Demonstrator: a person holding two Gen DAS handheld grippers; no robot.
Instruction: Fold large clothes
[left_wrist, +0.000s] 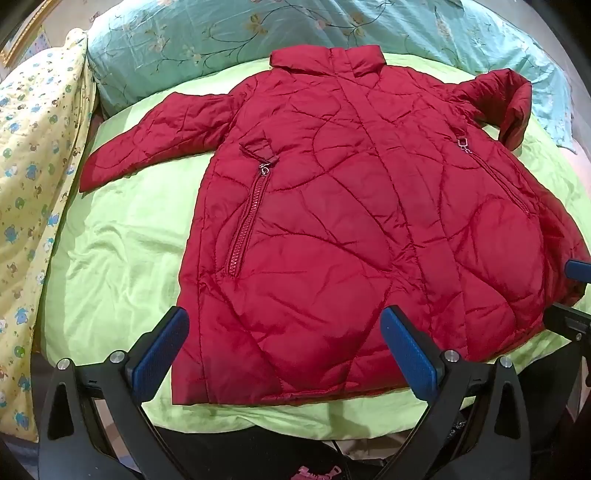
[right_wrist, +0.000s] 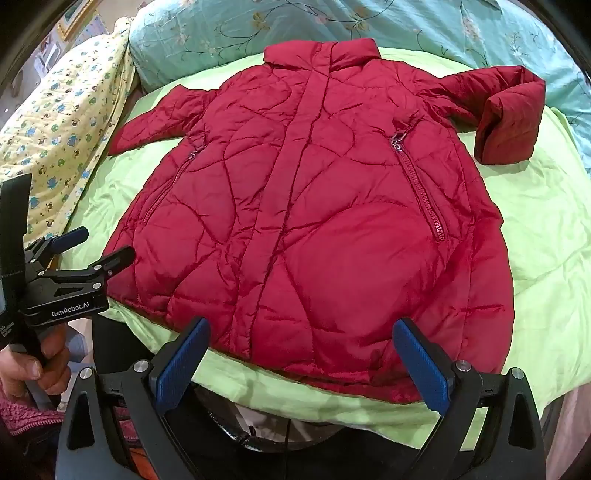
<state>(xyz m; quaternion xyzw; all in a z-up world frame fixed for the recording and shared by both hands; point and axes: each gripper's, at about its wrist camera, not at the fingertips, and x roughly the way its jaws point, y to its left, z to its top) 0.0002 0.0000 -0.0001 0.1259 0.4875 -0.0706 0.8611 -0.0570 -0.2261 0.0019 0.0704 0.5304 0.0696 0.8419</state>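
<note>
A red quilted coat (left_wrist: 332, 221) lies flat and face up on a green sheet (left_wrist: 122, 236), collar (left_wrist: 327, 61) toward the far end near a teal floral pillow (left_wrist: 192, 33). The front is closed. Two zipped pockets show, one on each side of the front placket. One sleeve (left_wrist: 147, 140) lies out straight toward a yellow printed quilt (left_wrist: 37, 155); the other sleeve (right_wrist: 506, 114) is bent back, its cuff doubled over on the sheet. The hem (right_wrist: 325, 373) lies at the near edge of the sheet.

The left gripper (left_wrist: 284, 350) hovers over the hem, its blue-padded fingers (left_wrist: 162, 343) spread wide and holding nothing. The right gripper (right_wrist: 301, 365) hovers over the hem further along, fingers (right_wrist: 421, 365) likewise spread wide and holding nothing. Whether any pad touches the fabric cannot be told.

In the right wrist view, the left gripper appears at the coat's lower corner, gripped by a hand (right_wrist: 26, 369). In the left wrist view, part of the right gripper shows at the frame's edge, beside the coat's opposite side.
</note>
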